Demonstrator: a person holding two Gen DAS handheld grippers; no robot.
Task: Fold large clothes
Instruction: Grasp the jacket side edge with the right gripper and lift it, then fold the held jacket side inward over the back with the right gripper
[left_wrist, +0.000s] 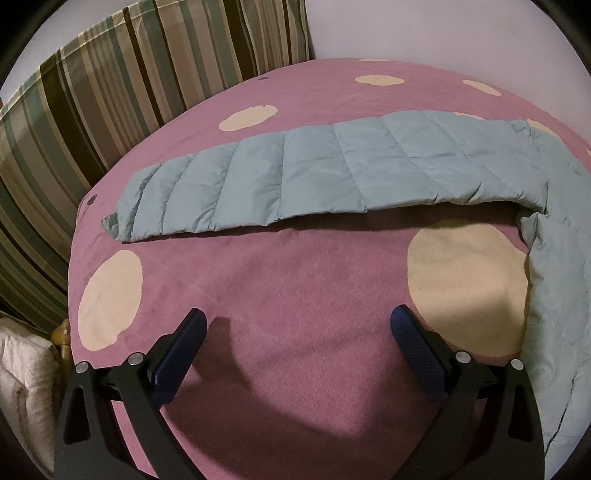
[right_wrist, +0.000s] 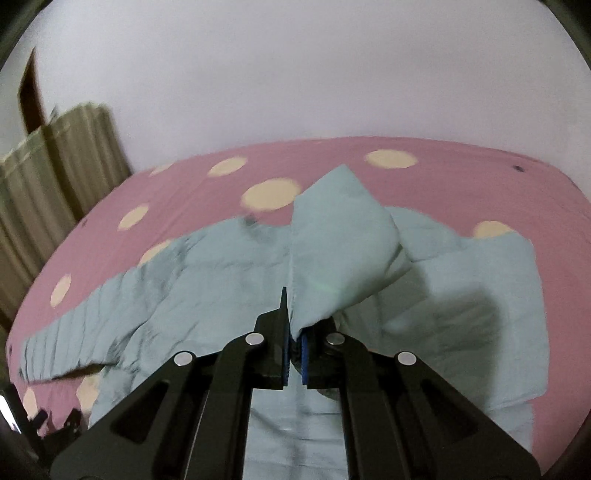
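Note:
A large light-blue quilted jacket (left_wrist: 332, 173) lies spread on a pink bed with cream dots. Its long sleeve stretches left across the bed in the left wrist view, and the body runs down the right edge. My left gripper (left_wrist: 299, 325) is open and empty, hovering over bare bedspread in front of the sleeve. In the right wrist view my right gripper (right_wrist: 293, 325) is shut on a fold of the jacket (right_wrist: 340, 243), which stands lifted in a peak above the jaws. The rest of the jacket lies rumpled beneath and around it.
The pink bedspread (left_wrist: 280, 280) covers the whole bed. A striped curtain (left_wrist: 110, 96) hangs at the far left, also shown in the right wrist view (right_wrist: 62, 177). A pale wall (right_wrist: 295, 74) runs behind the bed. A white towel-like cloth (left_wrist: 22, 373) sits off the bed's left edge.

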